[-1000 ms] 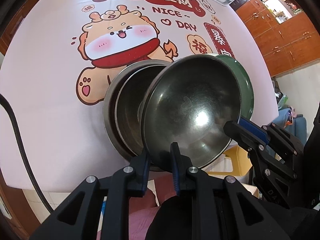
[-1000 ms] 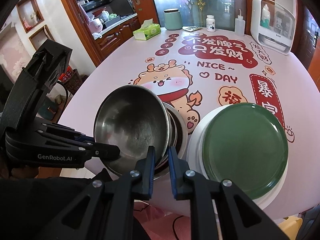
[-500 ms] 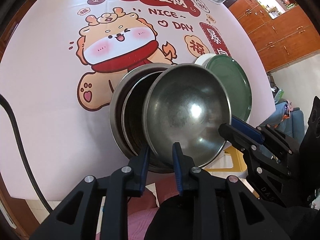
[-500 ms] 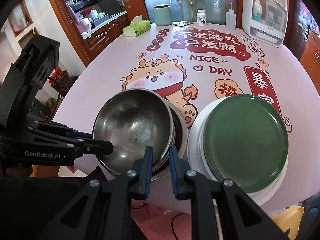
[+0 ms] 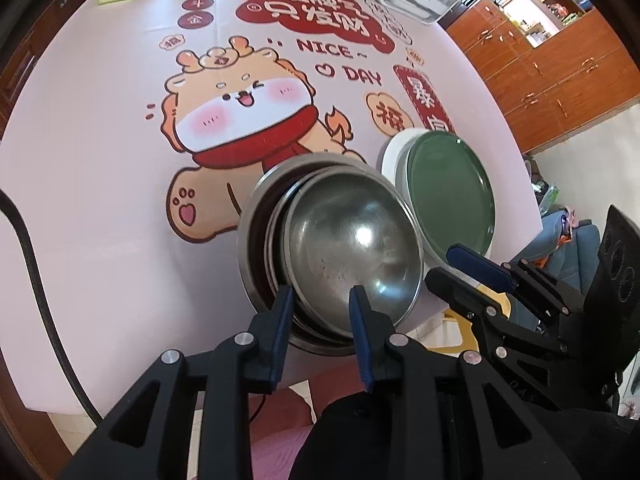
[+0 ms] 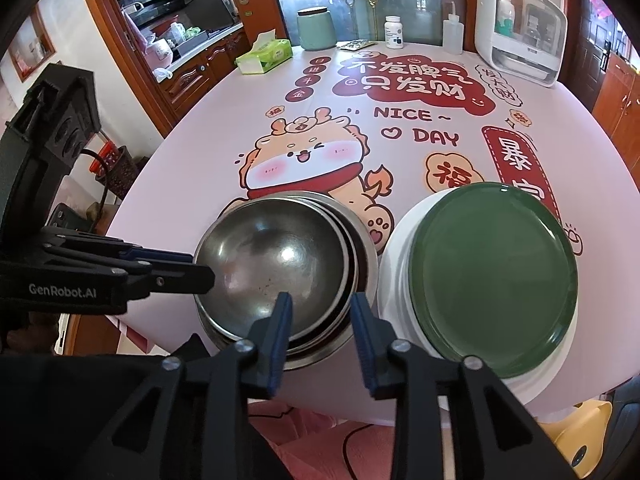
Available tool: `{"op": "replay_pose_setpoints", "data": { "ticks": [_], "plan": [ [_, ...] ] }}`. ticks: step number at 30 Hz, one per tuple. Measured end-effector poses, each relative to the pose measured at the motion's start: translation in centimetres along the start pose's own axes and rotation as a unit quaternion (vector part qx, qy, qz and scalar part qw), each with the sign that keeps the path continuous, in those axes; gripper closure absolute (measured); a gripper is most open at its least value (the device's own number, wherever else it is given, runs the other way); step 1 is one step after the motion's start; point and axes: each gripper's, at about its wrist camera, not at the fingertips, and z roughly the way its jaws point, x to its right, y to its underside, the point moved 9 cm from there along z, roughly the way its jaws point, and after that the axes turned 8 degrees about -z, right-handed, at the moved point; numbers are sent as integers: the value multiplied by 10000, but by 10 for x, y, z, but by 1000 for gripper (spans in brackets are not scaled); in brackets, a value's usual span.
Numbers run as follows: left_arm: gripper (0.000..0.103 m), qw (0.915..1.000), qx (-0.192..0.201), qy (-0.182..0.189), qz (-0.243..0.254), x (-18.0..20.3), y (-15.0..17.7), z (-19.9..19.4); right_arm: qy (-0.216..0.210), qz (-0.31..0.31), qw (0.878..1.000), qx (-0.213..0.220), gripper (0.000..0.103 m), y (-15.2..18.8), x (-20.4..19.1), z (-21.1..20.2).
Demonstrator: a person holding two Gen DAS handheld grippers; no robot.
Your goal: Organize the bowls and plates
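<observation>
Left gripper has its fingers parted around the near rim of the top steel bowl, nested in the bowl stack at the desk's near edge. Right gripper is likewise spread, gripping nothing. Green plate tops white plates at the near right edge.

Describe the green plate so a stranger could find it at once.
Start at the round table with the cartoon dragon cloth and look to its near edge. Right of the stack of steel bowls sits a white plate, and the green plate lies on top of it. It is the only dark green, flat dish there.
</observation>
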Motion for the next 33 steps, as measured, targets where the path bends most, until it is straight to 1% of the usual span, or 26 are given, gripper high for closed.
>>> {"op": "replay_pose_setpoints", "data": {
  "ticks": [3,6,10,13,15,17,20,24,27,30,33],
  "plan": [
    [75,9998,166,64,-9,-2,-5,-7,9,119,9999,5,64,-1,5,0],
    [72,9996,285,79,-15,-5,-11,-12,-35,315,9995,32,60,-1,12,0],
    [72,9996,291,22,-60,-11,-16,-10,-117,621,9980,3,58,0,22,1],
    [72,9997,216,-46,-112,-17,-20,-5,-325,900,9954,-113,56,4,29,5],
    [72,9998,151,-62,-136,-21,-21,-2,-453,1069,9930,-224,53,9,31,10],
    [71,9998,83,-47,-164,-23,-22,2,-593,1240,9900,-333,52,12,33,15],
    [71,9998,-24,16,-209,-25,-24,8,-799,1512,9841,-482,52,18,37,22],
    [71,9993,-201,73,-303,-29,-27,19,-1079,1924,9733,-636,52,24,44,31],
    [70,9991,-225,207,-297,-26,-31,21,-1326,2161,9650,-668,52,25,45,36],
    [70,9988,-281,301,-253,-23,-35,24,-1477,2297,9593,-720,52,26,45,41],
    [70,9980,-469,345,-230,-21,-35,33,-1501,2318,9580,-776,52,25,43,45]
  ]
}}
